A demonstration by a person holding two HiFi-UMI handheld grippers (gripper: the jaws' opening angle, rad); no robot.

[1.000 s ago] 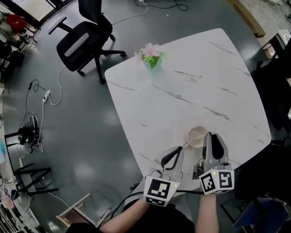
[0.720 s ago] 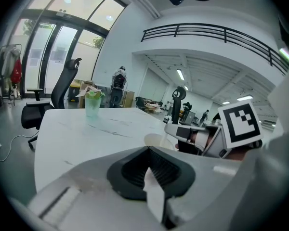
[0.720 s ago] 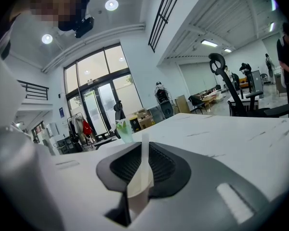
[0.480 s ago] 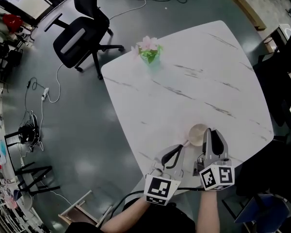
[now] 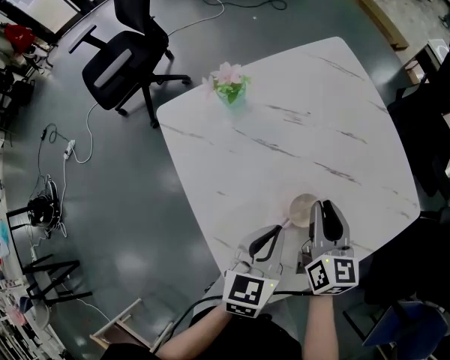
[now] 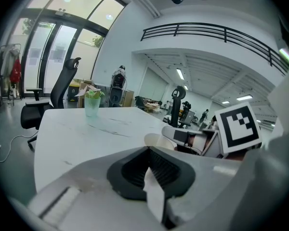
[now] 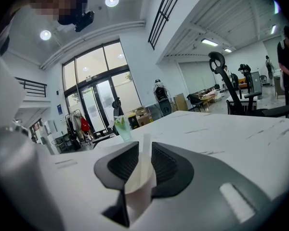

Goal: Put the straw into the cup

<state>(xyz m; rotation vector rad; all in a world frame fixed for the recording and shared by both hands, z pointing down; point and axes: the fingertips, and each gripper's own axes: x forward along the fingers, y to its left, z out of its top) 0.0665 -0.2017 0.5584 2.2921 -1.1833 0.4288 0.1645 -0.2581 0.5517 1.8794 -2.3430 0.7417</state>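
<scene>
A cream paper cup (image 5: pixel 304 210) stands near the table's front edge and also shows in the left gripper view, cup (image 6: pixel 156 139). My right gripper (image 5: pixel 324 214) sits just right of the cup, shut on a thin white straw (image 7: pixel 145 153) that points forward between its pads, with wider white paper below it. My left gripper (image 5: pixel 273 235) lies left of the cup, its jaws closed on a flat white paper strip (image 6: pixel 153 194), seemingly the straw's wrapper. The right gripper's marker cube (image 6: pixel 238 127) is in sight beyond the cup.
The white marble table (image 5: pixel 300 126) carries a green vase of pink flowers (image 5: pixel 229 86) at its far left corner. A black office chair (image 5: pixel 124 58) stands on the grey floor beyond it. Dark chairs (image 5: pixel 427 137) crowd the table's right side.
Both grippers and the cup have stayed almost where they were; only the head view has shifted slightly.
</scene>
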